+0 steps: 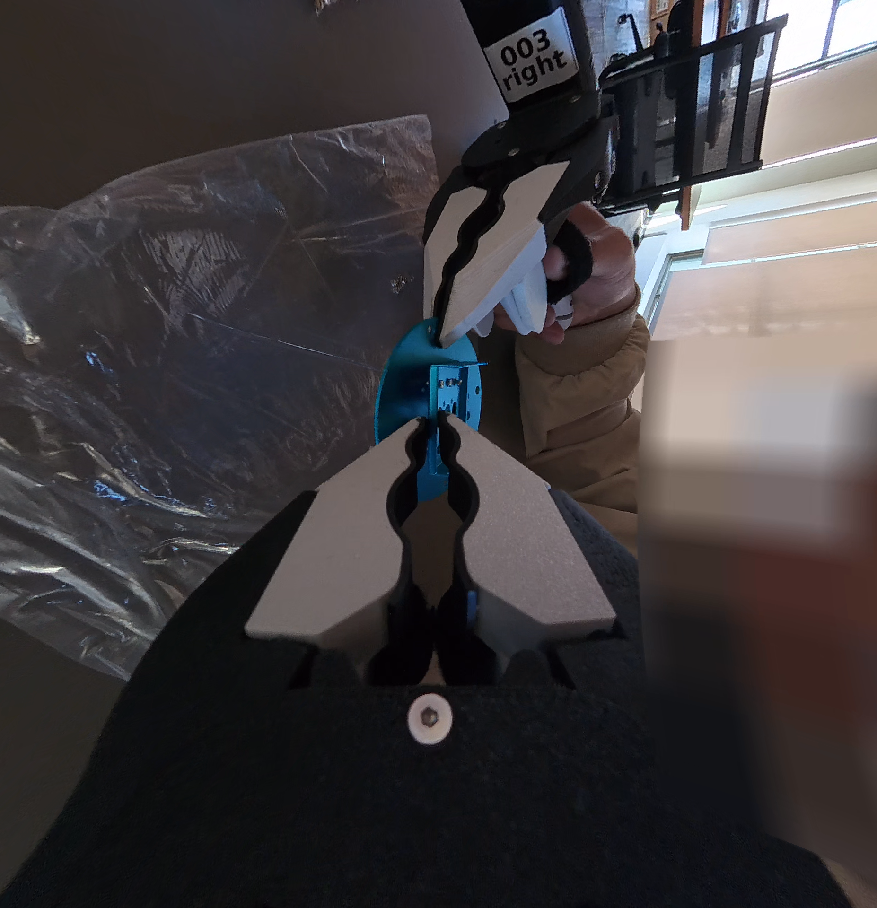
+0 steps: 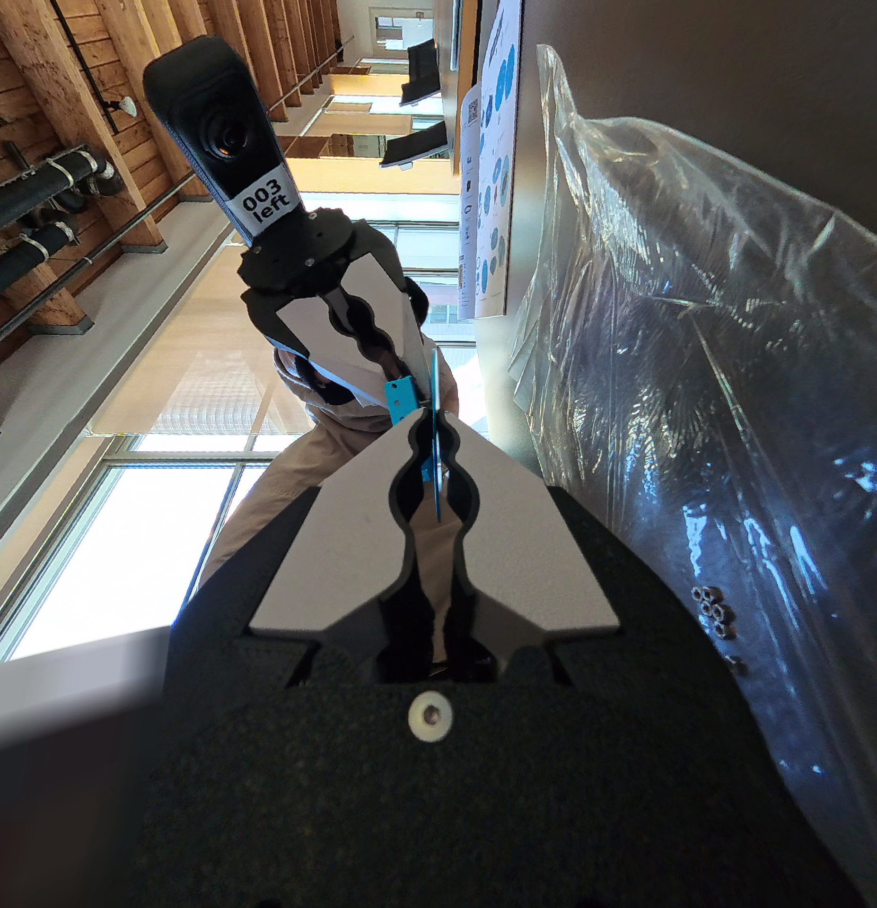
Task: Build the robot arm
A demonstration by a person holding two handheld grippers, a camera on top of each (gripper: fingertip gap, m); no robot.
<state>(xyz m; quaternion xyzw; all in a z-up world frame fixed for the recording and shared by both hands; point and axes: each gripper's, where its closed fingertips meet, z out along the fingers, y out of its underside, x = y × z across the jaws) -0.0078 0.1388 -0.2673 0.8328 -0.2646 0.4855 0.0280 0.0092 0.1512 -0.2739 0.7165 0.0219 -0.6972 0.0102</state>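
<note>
A blue round metal plate (image 1: 402,388) with a blue perforated bracket (image 1: 446,393) on its face is held in the air between both grippers. My left gripper (image 1: 429,417) is shut on the bracket. My right gripper (image 1: 439,339) comes in from above and is shut on the plate's rim. In the right wrist view the plate (image 2: 436,491) shows edge-on between the fingers of my right gripper (image 2: 432,415). The left gripper (image 2: 407,378) faces it, clamped on the bracket (image 2: 401,398).
A crumpled clear plastic bag (image 1: 181,344) lies on the dark table (image 1: 230,73); it also shows in the right wrist view (image 2: 697,344). Several small nuts (image 2: 711,609) lie by it. A printed sheet (image 2: 490,196) lies farther off. A hand (image 1: 594,275) in a tan sleeve holds the right gripper. My left and right fingertips are right by each other.
</note>
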